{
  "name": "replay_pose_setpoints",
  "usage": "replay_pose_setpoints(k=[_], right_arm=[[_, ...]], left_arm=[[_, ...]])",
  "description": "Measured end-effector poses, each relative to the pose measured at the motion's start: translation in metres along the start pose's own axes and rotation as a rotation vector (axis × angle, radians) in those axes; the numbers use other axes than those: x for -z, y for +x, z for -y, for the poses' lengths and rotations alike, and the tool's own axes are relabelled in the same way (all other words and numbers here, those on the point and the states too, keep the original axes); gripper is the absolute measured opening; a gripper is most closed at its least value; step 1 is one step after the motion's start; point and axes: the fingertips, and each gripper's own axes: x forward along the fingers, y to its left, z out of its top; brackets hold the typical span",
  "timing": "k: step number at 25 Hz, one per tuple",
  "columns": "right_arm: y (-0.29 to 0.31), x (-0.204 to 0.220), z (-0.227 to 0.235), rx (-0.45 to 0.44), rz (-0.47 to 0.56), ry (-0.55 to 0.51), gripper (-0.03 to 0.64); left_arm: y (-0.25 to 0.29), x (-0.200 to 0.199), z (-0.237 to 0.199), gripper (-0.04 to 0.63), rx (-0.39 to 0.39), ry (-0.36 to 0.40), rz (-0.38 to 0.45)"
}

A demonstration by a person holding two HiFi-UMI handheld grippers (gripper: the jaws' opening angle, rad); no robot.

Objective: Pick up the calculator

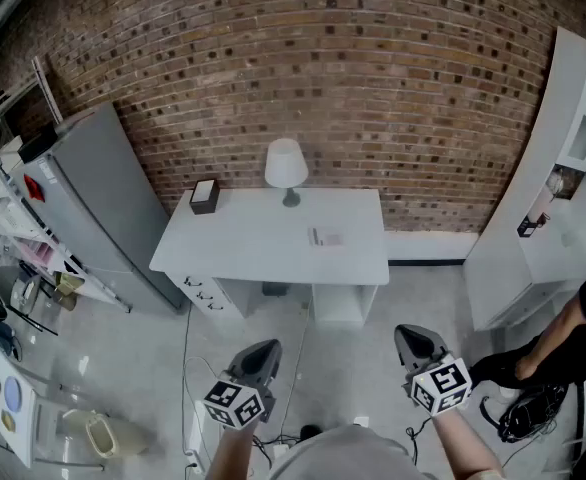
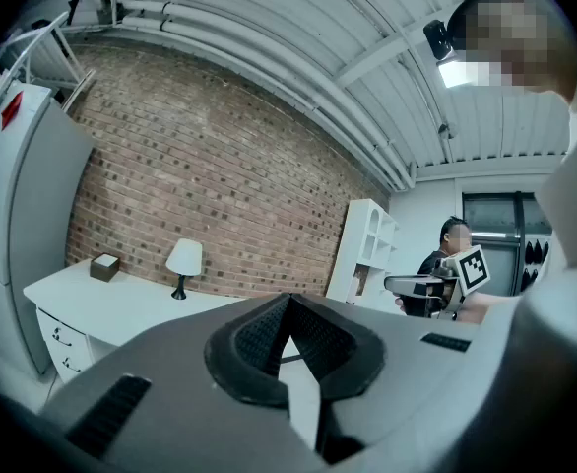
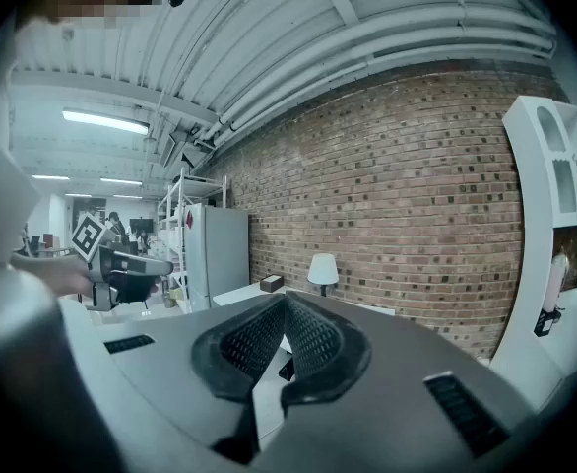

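Brick wall fills the back of the room, and a white bench (image 1: pixel 223 253) stands against it. On the far left is a tall grey fridge (image 1: pixel 103 208). On the bench, from left to right, sit a small dark box (image 1: pixel 204 196), a white lamp (image 1: pixel 286 168) and the calculator (image 1: pixel 325 236). The calculator is the small flat thing lying toward the right side of the bench top. Nothing touches it.

It looks thin, hard and light. I think it is smooth plastic, so it may slide if it gets pushed. It lies flat on the top, so the best place to take hold seems to be its two long sides, one tip on each side.

The left tongs (image 1: pixel 261 352) are low in the head view, over the floor. They are squeezed closed with nothing in them. The right tongs (image 1: pixel 411 338) are beside them, also squeezed closed and holding nothing. Both are well apart from the bench. The calculator lies ahead of them, about between the two. I think the tongs need to come forward and spread their tips before they can grab it.
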Motion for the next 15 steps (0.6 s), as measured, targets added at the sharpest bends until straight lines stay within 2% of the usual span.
replay_pose_setpoints(k=[8, 15], right_arm=[[0.0020, -0.0063, -0.0027, -0.004, 0.004, -0.004, 0.011], [0.0025, 0.0013, 0.0066, 0.037, -0.011, 0.022, 0.012]], left_arm=[[0.0031, -0.0026, 0.0026, 0.014, 0.000, -0.006, 0.007], [0.0071, 0.0027, 0.0031, 0.014, -0.002, -0.022, -0.005]])
